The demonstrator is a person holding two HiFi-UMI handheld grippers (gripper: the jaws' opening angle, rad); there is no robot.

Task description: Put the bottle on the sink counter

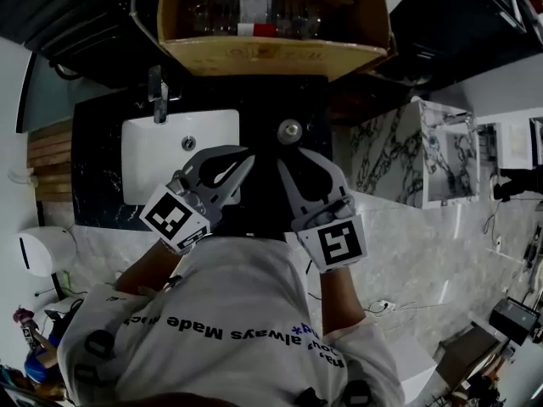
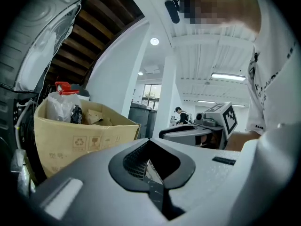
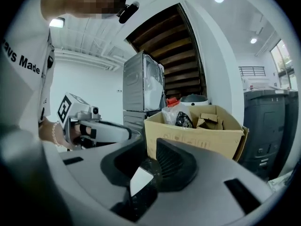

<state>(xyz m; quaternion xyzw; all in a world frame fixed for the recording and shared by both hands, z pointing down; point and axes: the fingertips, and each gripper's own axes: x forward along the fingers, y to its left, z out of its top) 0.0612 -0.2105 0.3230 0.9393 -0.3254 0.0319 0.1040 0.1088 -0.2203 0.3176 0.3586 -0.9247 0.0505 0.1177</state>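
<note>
The cardboard box [image 1: 276, 56] is tan, with faint printed recycling marks on its side. Inside it, a clear bottle [image 1: 254, 11] carries a white label and a red cap. The sink basin [image 1: 161, 164] is plain white, set in a counter [image 1: 95, 172] that is black with thin pale veining. The faucet [image 1: 156, 91] is shiny silver. Both the left gripper [image 1: 244, 161] and the right gripper [image 1: 284, 166] are mid-grey with dark ribbed pads, and each bears a white cube with black square markers. The person's shirt [image 1: 229, 303] is white with dark lettering. The marbled panel [image 1: 399, 155] is white with dark grey veins — the slats [image 1: 47, 164] are brown wood.
</note>
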